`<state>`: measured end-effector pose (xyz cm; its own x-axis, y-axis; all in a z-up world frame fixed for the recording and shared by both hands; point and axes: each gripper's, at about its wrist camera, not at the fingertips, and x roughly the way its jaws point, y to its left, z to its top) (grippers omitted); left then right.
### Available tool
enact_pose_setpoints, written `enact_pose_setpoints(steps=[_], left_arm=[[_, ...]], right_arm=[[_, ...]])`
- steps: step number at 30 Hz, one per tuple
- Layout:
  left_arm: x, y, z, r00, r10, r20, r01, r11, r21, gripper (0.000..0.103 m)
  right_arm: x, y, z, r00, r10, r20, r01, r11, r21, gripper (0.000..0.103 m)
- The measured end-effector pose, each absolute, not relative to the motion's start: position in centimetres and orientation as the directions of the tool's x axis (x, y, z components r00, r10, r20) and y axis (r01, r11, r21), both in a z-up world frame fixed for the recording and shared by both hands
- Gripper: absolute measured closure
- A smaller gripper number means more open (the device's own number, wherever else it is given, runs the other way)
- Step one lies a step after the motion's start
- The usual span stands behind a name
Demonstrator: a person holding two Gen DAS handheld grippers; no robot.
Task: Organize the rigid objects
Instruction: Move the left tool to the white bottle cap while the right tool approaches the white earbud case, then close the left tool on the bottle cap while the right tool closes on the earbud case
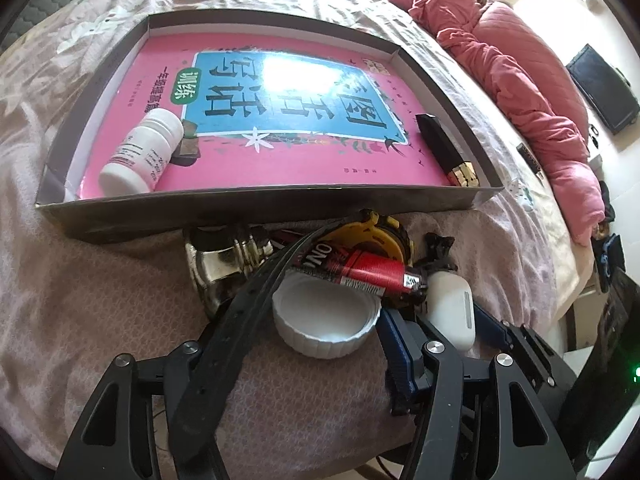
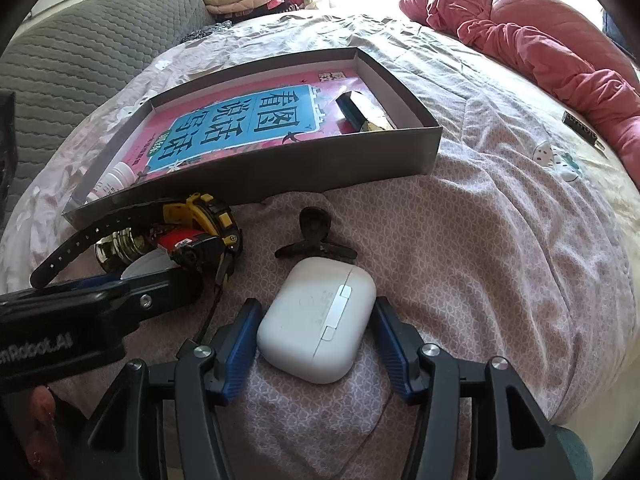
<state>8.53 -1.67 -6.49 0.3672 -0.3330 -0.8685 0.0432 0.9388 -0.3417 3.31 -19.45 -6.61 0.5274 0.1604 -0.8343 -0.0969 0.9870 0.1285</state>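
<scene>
A shallow grey box (image 1: 256, 208) fills the upper half of the left wrist view, resting on a pink patterned bedspread (image 2: 480, 240). Inside it lies a pink book (image 1: 248, 120) with a blue title panel, a white pill bottle (image 1: 140, 152) on its side at the lower left corner, and a black stick with a gold end (image 1: 444, 148) along the right wall. Just below the box's near wall is a cluster: a shiny metal piece (image 1: 220, 268), a yellow tape measure (image 1: 380, 232), a red and black tube (image 1: 360, 272), a white ridged cap (image 1: 326, 324) and a black perforated strap (image 1: 248, 312) that crosses in front of the left side of that pile and hides the finger there. A black hair claw (image 2: 316, 236) lies just above the white earbuds case (image 2: 316, 320) at the centre of the right wrist view. A pink quilt (image 2: 540, 40) is bunched at the upper right.

The right gripper (image 2: 316, 344) has its blue pads either side of the earbuds case, jaws spread about the case's width; whether they press it or only flank it is hard to tell. The left gripper (image 1: 320, 360) is spread wide around the white cap, seemingly gripping nothing.
</scene>
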Motion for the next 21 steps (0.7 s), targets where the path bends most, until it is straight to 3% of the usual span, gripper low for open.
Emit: enact_pose_setpoints(steps=[6, 11, 21], left_arm=[[8.3, -1.9, -6.7, 0.391, -0.325, -0.861, 0.042, 0.941, -0.336, 0.040], [7.9, -1.8, -6.5, 0.404, -0.316, -0.859, 0.043, 0.944, -0.327, 0.052], [6.7, -1.1, -5.4, 0.427, -0.321, -0.845, 0.041, 0.941, -0.337, 0.052]], right_arm=[[3.3, -20.2, -6.4, 0.536, 0.186, -0.823, -0.083, 0.982, 0.168, 0.054], [3.1, -20.9, -6.0, 0.543, 0.204, -0.815, -0.076, 0.978, 0.194, 0.058], [2.5, -21.9, -5.1, 0.568, 0.213, -0.795, -0.063, 0.974, 0.216, 0.060]])
